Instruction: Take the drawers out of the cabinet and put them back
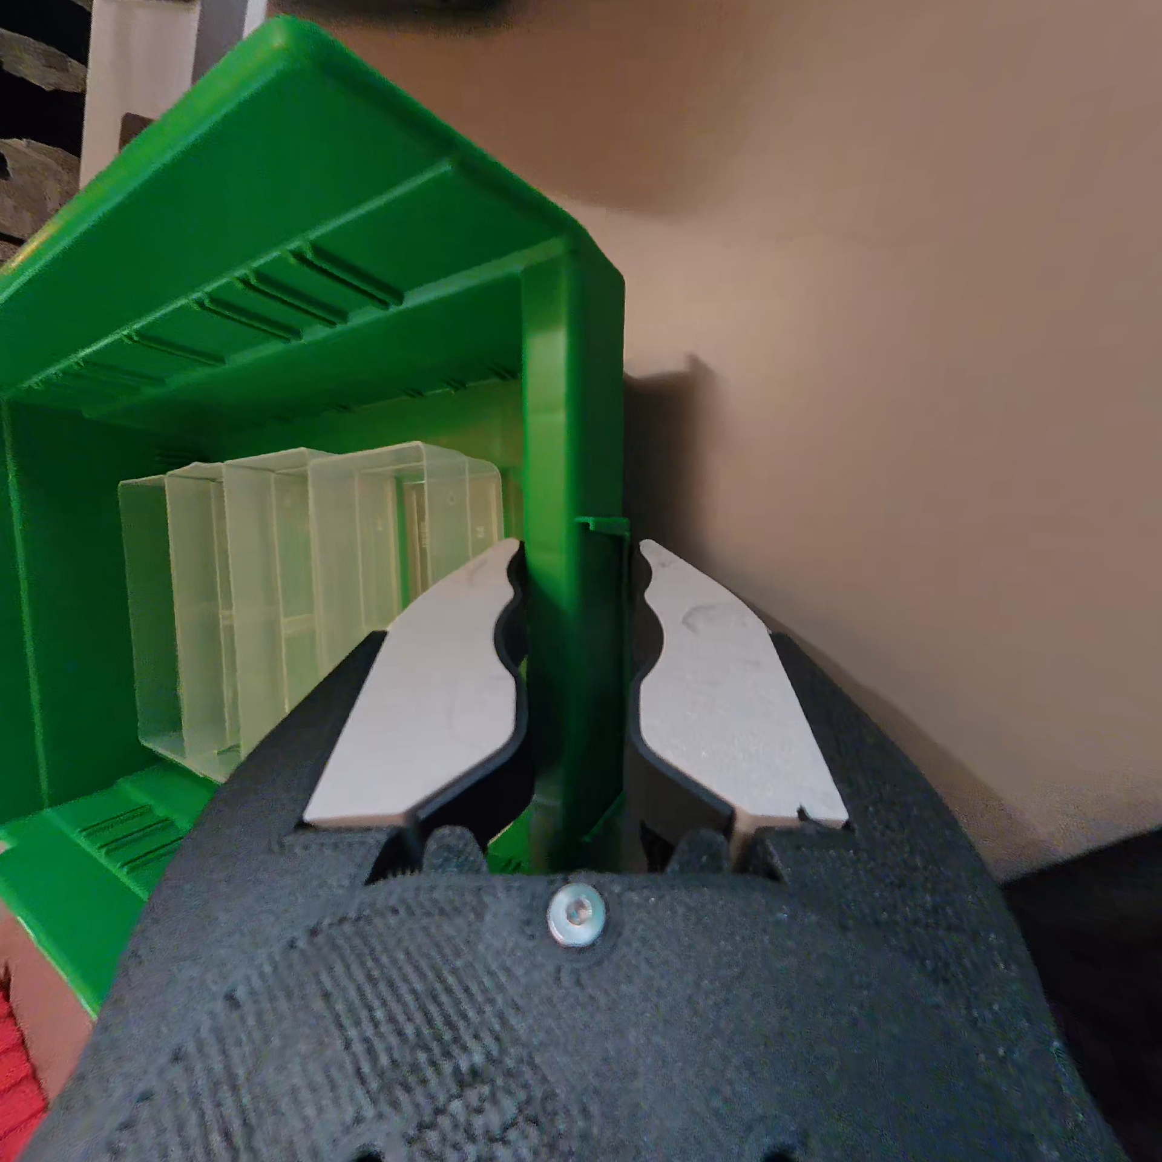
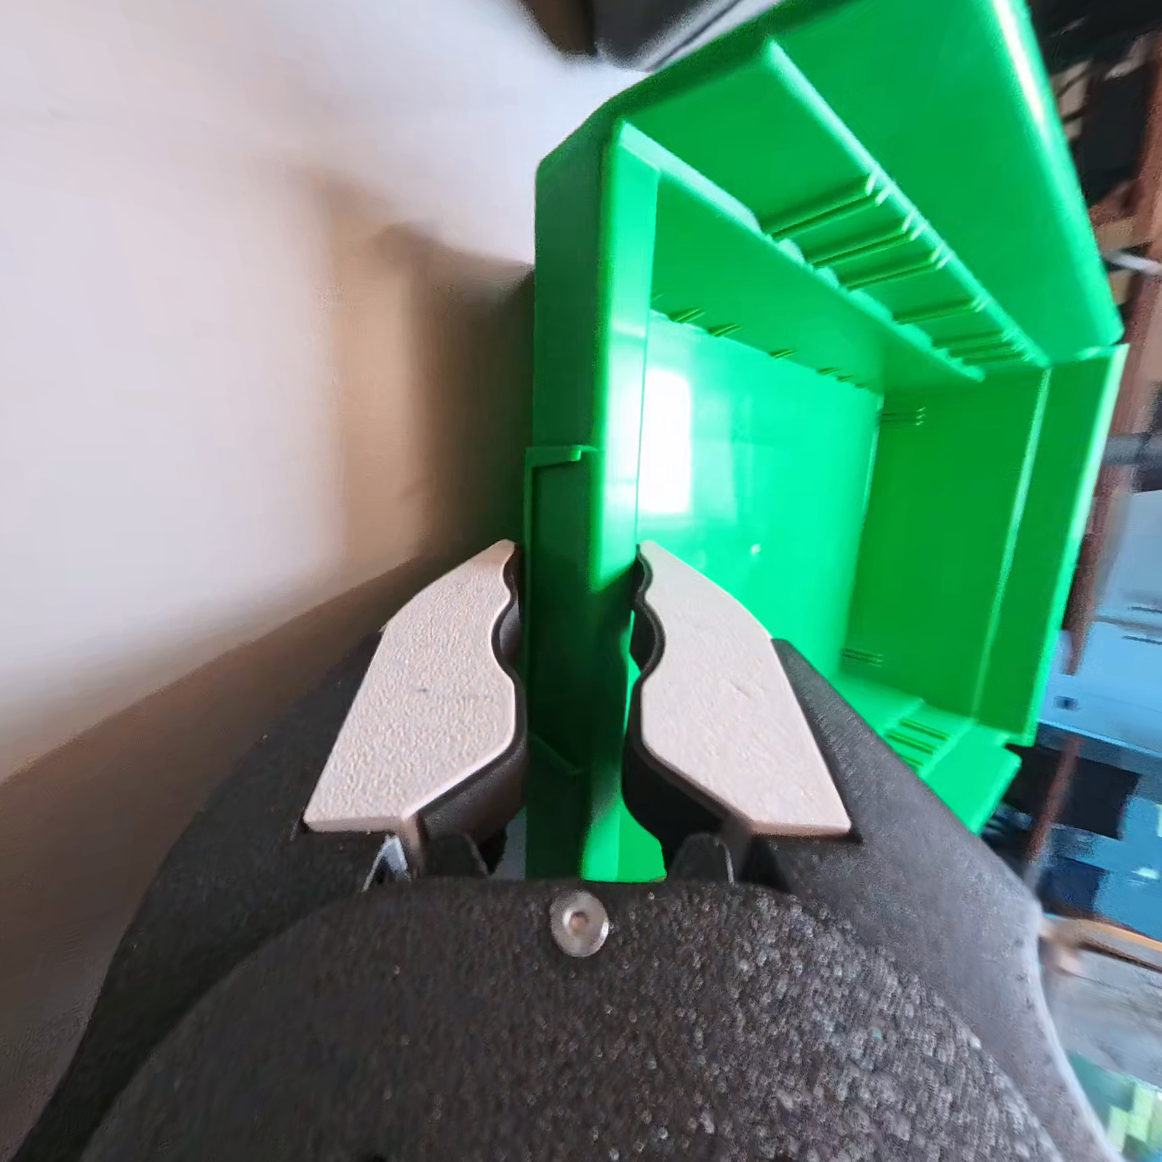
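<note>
The green plastic cabinet (image 1: 283, 220) fills the left of the left wrist view. Its open front faces me, with ribbed drawer rails inside. A stack of clear plastic drawers (image 1: 283, 597) sits deep inside it, against the back. My left gripper (image 1: 578, 553) is shut on the cabinet's front side wall, one finger inside and one outside. In the right wrist view the cabinet (image 2: 754, 471) shows a bare green interior with no drawers in sight. My right gripper (image 2: 578, 553) is shut on the cabinet's other side wall in the same way.
A beige surface (image 1: 880, 314) runs beside the cabinet in both views. A red object (image 1: 16, 1069) shows at the lower left edge of the left wrist view. Blue boxes (image 2: 1106, 691) and shelving stand beyond the cabinet in the right wrist view.
</note>
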The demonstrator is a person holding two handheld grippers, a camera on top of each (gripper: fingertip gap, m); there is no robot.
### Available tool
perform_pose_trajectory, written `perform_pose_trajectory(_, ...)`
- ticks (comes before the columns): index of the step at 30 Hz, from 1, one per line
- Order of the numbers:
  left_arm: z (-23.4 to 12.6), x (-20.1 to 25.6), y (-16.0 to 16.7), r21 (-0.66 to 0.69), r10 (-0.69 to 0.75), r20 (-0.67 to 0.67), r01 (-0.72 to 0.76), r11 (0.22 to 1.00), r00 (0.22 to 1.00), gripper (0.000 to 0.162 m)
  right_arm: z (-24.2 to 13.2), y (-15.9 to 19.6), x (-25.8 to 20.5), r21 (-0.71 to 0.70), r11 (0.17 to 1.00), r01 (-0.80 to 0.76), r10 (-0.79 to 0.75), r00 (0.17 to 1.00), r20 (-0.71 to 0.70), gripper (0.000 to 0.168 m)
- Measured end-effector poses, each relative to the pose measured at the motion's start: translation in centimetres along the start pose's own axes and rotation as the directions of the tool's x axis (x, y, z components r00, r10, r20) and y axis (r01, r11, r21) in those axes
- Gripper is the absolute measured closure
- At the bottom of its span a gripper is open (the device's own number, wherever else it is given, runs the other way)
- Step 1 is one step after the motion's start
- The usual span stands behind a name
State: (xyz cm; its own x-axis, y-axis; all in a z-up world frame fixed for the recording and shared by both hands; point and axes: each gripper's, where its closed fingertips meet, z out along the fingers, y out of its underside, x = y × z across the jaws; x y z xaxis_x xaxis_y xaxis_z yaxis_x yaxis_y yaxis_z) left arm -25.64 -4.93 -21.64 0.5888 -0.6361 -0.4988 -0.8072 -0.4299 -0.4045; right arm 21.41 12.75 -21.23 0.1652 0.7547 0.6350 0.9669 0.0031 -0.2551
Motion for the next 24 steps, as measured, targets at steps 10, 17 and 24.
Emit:
perform_pose_trajectory(10, 2.0, -2.4, -0.9, 0.035, -0.017, 0.022, 0.016, 0.999, 1.000, 0.132, -3.0, -3.4, 0.7, 0.157, 0.968, -0.197, 0.197, 0.980, 0.015, 0.134)
perform_pose_trajectory(17, 3.3, -4.1, -1.3, 0.034, -0.010, 0.053, 0.008, 0.999, 0.999, 0.132, -11.3, -13.6, 5.0, 0.623, 0.672, -0.401, 0.478, 0.877, 0.048, 0.136)
perform_pose_trajectory(24, 4.5, -6.1, -1.4, 0.029, 0.002, 0.117, -0.006, 1.000, 0.993, 0.131, -10.8, -18.7, 7.4, 0.745, 0.487, -0.456, 0.619, 0.782, 0.074, 0.136)
